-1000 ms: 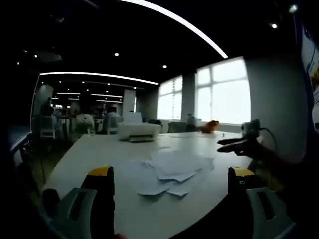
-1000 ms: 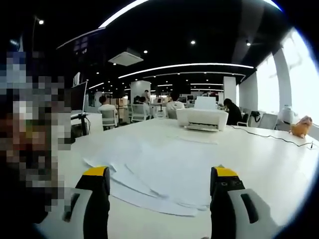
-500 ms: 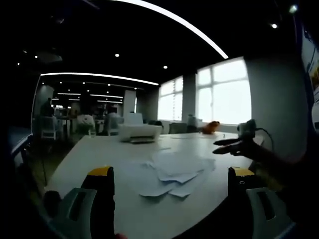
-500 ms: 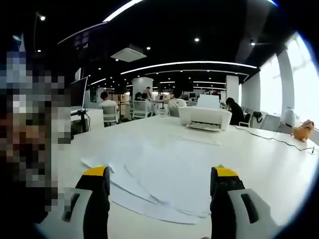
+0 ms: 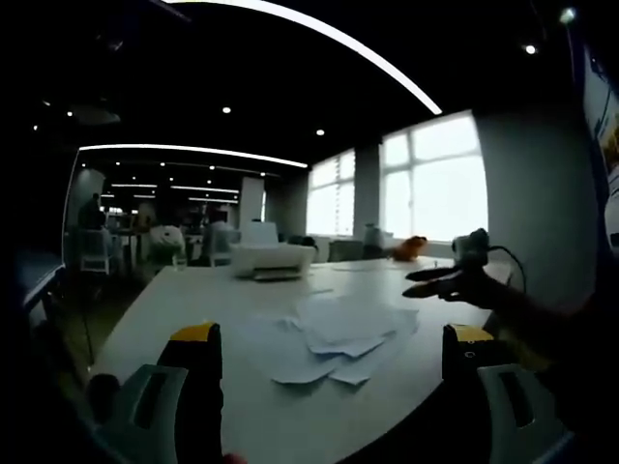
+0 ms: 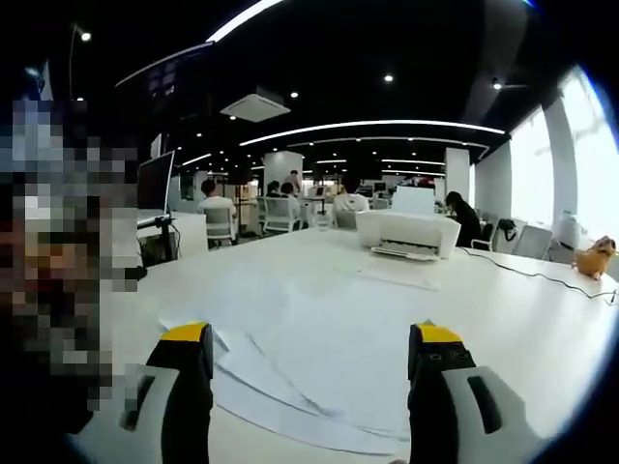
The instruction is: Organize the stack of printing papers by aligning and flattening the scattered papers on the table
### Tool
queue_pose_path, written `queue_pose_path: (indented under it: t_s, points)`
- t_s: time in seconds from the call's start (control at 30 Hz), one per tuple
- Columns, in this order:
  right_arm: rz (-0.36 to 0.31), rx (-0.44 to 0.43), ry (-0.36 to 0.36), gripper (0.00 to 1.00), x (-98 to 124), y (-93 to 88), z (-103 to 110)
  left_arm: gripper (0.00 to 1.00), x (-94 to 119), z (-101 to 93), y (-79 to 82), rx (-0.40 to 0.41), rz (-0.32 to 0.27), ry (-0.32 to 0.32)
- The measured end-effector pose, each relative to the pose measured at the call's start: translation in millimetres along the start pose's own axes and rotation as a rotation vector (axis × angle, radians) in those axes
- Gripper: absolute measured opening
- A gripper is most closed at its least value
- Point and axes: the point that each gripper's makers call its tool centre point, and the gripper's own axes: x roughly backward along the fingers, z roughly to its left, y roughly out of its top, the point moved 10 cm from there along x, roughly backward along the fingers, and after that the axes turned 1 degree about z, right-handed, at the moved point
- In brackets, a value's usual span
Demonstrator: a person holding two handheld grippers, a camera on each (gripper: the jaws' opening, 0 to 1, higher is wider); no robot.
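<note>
Scattered white printing papers (image 5: pixel 334 336) lie fanned out on the white table (image 5: pixel 184 300), overlapping at odd angles. In the right gripper view the same papers (image 6: pixel 309 353) spread just beyond my jaws. My left gripper (image 5: pixel 332 340) is open, its yellow-tipped jaws wide apart above the near table edge, short of the papers. My right gripper (image 6: pixel 308 340) is open too, hovering over the near edge of the sheets. The right gripper (image 5: pixel 455 280) also appears in the left gripper view, at the right above the table.
A white printer (image 5: pixel 271 257) (image 6: pixel 406 232) sits at the far end of the table, with a loose sheet (image 6: pixel 392 274) before it. An orange toy (image 5: pixel 411 246) (image 6: pixel 593 259) rests by the windows, and a cable (image 6: pixel 527 274) runs across the table. People sit at desks behind.
The right gripper has risen slightly and shifted left in the left gripper view. Both views have drifted a little; the papers have not moved.
</note>
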Motion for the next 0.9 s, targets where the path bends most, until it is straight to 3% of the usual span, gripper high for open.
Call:
queue_pose_path:
  t_s: [0.9]
  points:
    - [0.052, -0.001, 0.033, 0.78, -37, -14.0, 26, 0.97, 0, -2.0, -1.8, 0.002, -0.004, -0.022]
